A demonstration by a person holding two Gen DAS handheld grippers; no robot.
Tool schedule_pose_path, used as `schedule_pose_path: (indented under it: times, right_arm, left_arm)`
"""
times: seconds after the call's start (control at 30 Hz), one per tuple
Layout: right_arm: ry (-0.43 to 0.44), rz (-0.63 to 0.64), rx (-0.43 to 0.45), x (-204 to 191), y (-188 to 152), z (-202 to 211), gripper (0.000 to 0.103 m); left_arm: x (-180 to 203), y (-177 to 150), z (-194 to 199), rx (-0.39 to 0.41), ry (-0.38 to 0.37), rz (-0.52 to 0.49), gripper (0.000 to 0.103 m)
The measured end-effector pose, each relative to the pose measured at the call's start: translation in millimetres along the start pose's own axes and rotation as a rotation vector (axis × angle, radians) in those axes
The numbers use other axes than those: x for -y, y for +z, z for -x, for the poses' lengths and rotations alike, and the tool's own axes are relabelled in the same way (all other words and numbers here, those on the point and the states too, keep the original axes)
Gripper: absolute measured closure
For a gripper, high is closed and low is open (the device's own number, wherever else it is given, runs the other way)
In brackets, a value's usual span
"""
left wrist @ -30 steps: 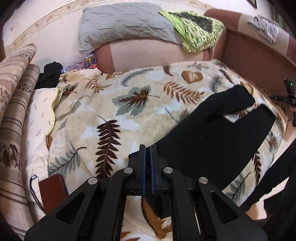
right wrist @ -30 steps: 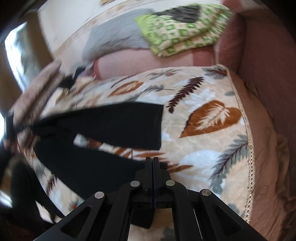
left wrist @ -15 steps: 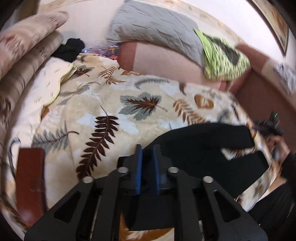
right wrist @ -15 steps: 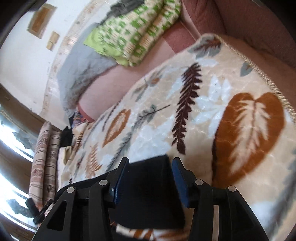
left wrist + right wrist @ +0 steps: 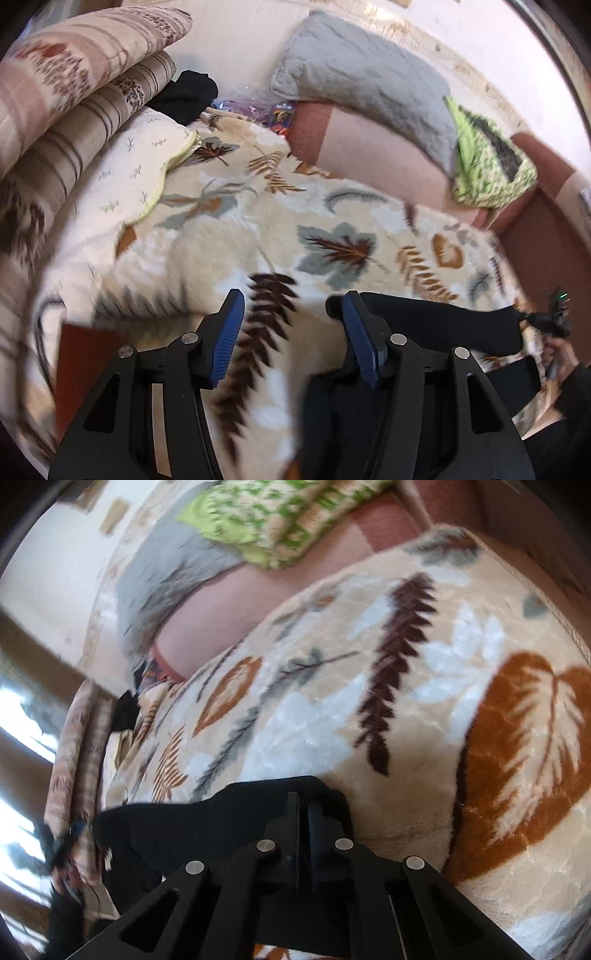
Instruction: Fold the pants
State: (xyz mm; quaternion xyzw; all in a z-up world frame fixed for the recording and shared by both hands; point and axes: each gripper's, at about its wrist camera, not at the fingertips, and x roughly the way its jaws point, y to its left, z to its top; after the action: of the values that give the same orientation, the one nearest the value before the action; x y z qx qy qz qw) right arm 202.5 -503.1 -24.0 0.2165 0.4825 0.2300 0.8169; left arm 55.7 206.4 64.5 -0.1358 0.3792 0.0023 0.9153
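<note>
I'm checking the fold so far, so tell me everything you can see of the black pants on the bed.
The black pants look like soft, plain, matte fabric, lying flat on the leaf-print blanket. In the left wrist view one leg stretches rightward. The right gripper is shut on a leg's end. The left gripper stands open, its jaws having just opened, holding nothing, one finger beside the fabric's edge.

Bright daylight, motion blur throughout, dark fisheye-warped corners.
</note>
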Motion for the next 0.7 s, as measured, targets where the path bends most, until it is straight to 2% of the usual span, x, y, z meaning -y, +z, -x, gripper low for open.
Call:
schedule_pose_path:
  times: [0.03, 0.07, 0.13, 0.2, 0.27, 0.3, 0.4, 0.5, 0.6, 0.67, 0.7]
  right_arm:
    - [0.005, 0.020, 0.005, -4.5, -1.0, 1.9, 0.100]
    - [0.005, 0.042, 0.011, -8.9, -2.1, 4.1, 0.100]
    - [-0.008, 0.079, 0.020, -16.3, -5.4, 8.1, 0.100]
    - [-0.010, 0.102, 0.019, -19.0, -7.8, 10.4, 0.100]
    - [-0.025, 0.115, 0.018, -19.4, -10.3, 11.9, 0.100]
    - [-0.028, 0.120, 0.018, -19.7, -11.0, 11.7, 0.100]
    - [-0.040, 0.133, 0.017, -21.4, -13.0, 12.2, 0.100]
    - [-0.053, 0.161, 0.011, -24.1, -13.9, 10.8, 0.100]
    - [-0.056, 0.174, 0.008, -25.0, -14.5, 9.6, 0.100]
    - [-0.058, 0.183, 0.012, -25.3, -13.9, 9.6, 0.100]
    - [-0.060, 0.185, 0.014, -25.6, -13.9, 9.8, 0.100]
  left_arm:
    - [-1.4, 4.0, -2.8, -0.010, 0.011, -0.017, 0.047]
    - [-1.5, 12.3, -9.1, -0.035, 0.010, -0.075, 0.047]
    - [4.2, 17.4, -22.5, -0.102, -0.026, -0.199, 0.040]
    - [13.5, 16.9, -40.0, -0.190, -0.071, -0.308, 0.039]
    - [23.0, 14.3, -61.1, -0.275, -0.114, -0.377, 0.039]
    - [24.5, 13.6, -69.1, -0.304, -0.136, -0.380, 0.039]
    - [22.0, 13.1, -99.1, -0.406, -0.240, -0.295, 0.039]
    - [10.4, 9.0, -126.6, -0.512, -0.344, -0.105, 0.039]
    - [8.5, 2.1, -141.2, -0.588, -0.384, 0.003, 0.039]
    - [8.2, 2.9, -140.4, -0.572, -0.406, 0.039, 0.039]
    - [6.6, 5.7, -137.2, -0.539, -0.414, 0.066, 0.039]
